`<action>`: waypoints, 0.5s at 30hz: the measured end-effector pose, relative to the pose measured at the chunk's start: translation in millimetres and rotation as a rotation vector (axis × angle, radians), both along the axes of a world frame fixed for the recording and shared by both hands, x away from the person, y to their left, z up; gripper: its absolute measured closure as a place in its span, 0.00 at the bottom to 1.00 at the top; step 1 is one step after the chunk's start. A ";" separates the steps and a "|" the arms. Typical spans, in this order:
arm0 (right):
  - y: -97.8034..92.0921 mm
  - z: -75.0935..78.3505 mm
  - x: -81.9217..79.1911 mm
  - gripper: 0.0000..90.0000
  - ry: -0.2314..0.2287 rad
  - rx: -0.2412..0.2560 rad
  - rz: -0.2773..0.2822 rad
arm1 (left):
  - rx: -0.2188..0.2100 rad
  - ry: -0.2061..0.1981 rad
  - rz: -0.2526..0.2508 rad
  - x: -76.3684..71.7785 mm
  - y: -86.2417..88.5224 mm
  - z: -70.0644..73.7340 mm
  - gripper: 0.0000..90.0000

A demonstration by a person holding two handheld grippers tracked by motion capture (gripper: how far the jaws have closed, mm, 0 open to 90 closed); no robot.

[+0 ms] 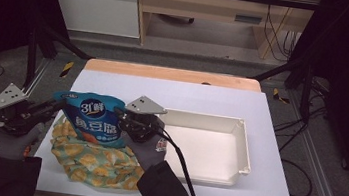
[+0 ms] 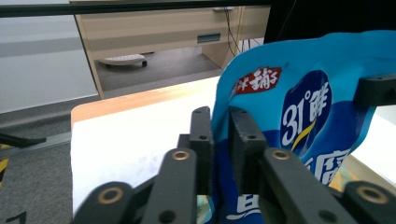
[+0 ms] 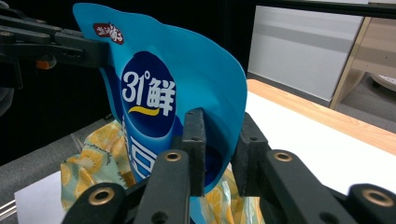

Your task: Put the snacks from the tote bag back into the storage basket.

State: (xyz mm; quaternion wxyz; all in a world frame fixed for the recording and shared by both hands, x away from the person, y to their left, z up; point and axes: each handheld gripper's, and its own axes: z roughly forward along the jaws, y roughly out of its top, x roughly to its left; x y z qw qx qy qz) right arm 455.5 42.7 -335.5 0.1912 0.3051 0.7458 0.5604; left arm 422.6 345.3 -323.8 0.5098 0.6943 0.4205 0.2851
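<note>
Step in hand: the two grippers are holding a blue snack bag (image 1: 90, 118) up between them above the table (image 1: 272, 190); judging by the empty tray alongside, the bag is probably being carried or readied for placing there.
Left gripper: the left gripper (image 2: 219, 135) is pinching the bag's left edge, its jaws closed nearly together with only the thin film between them.
Right gripper: the right gripper (image 3: 219, 140) is clamping the opposite edge, which is curling between its jaws; the jaws are standing a little apart around that fold.
Bag position: it is hanging upright, printed face toward the person, over the left part of the table and above a yellow-patterned cloth (image 1: 96, 164) that is lying crumpled beneath it. Whether its bottom is touching the cloth cannot be told.
Tray: a white tray (image 1: 245, 152) is sitting empty just to the right of the right gripper.
Next move: probably both hands are needing to travel right together, keeping the bag taut and level, then lowering it inside the tray walls before either grip is loosening.
Caution: uneven pulling is likely to slip the film from one pinch.
</note>
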 end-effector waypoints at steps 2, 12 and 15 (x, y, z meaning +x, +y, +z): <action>-0.4 0.1 0.3 0.89 0.006 0.003 0.003 | 0.003 0.005 -0.004 -0.4 -0.5 0.4 0.95; -1.6 1.8 1.9 0.99 0.016 -0.009 -0.005 | 0.008 -0.006 0.007 -2.2 -4.9 1.2 1.00; -1.8 2.7 2.1 1.00 0.015 -0.014 -0.013 | 0.006 -0.012 0.005 -3.4 -6.2 2.2 1.00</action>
